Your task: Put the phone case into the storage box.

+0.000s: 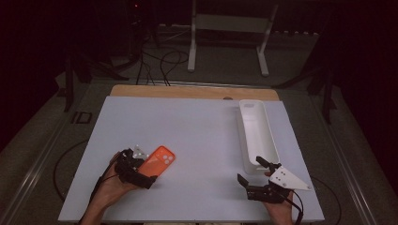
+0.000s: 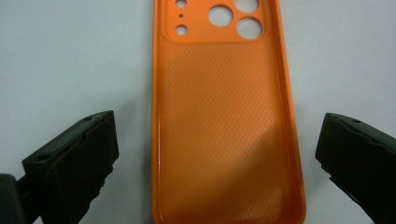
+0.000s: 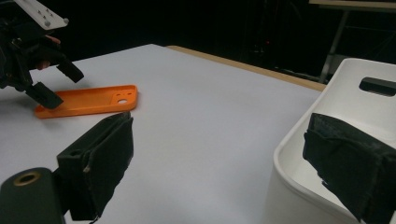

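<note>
Orange phone case lies flat on the white table top, in the near-left part, open side up, camera cut-outs at its far end. In the left gripper view the case runs lengthwise up the middle of the frame, textured inner face showing, lens holes at the top.

Left gripper: held in the person's left hand at the near end of the case. Jaws spread wide, one on each side of the case's near end, with bare table visible between each jaw and the case rim. No contact with the case seen; nothing gripped. From the right gripper view the left gripper sits over the case's end, fingertips low, close to the table.

Right gripper: held in the right hand at the near-right part of the table, well apart from the case. Jaws parted, empty. One jaw sits just at the near end of the long white tray; in the right gripper view that jaw overlaps the tray's rim; contact cannot be told.

Tray stands along the right side of the table, long axis running away from the person.
</note>
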The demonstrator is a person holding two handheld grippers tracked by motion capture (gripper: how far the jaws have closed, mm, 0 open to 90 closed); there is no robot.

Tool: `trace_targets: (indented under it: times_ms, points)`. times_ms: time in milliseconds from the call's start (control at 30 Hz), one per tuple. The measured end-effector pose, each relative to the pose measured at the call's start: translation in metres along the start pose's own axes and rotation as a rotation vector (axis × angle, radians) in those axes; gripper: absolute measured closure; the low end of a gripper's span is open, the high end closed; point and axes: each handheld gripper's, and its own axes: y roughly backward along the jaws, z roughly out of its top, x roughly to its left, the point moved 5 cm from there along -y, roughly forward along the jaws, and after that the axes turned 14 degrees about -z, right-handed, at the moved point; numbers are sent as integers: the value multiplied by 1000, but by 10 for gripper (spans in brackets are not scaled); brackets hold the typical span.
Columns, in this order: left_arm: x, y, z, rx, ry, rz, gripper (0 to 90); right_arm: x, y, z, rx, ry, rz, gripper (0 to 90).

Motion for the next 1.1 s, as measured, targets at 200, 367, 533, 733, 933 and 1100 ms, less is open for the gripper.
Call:
trace_targets:
  times_ms: [200, 367, 533, 733, 933, 1100]
  points:
    - [1, -4, -4, 24, 7, 0, 0, 0, 0, 0, -1, 0, 0, 86]
    - [2, -8, -5, 43, 5, 3, 1, 0, 0, 0, -2, 6, 0, 86]
    - [2, -13, -6, 69, 12, 8, 4, 0, 0, 0, -1, 2, -1, 86]
    - [3, -14, -6, 72, 17, -1, 3, 0, 0, 0, -2, 3, 0, 86]
    - [4, -15, -6, 76, 15, -4, 1, 1, 0, 0, -1, 4, 0, 86]
    - [4, -15, -6, 80, 13, -7, 3, 2, -1, 0, 2, 3, 1, 86]
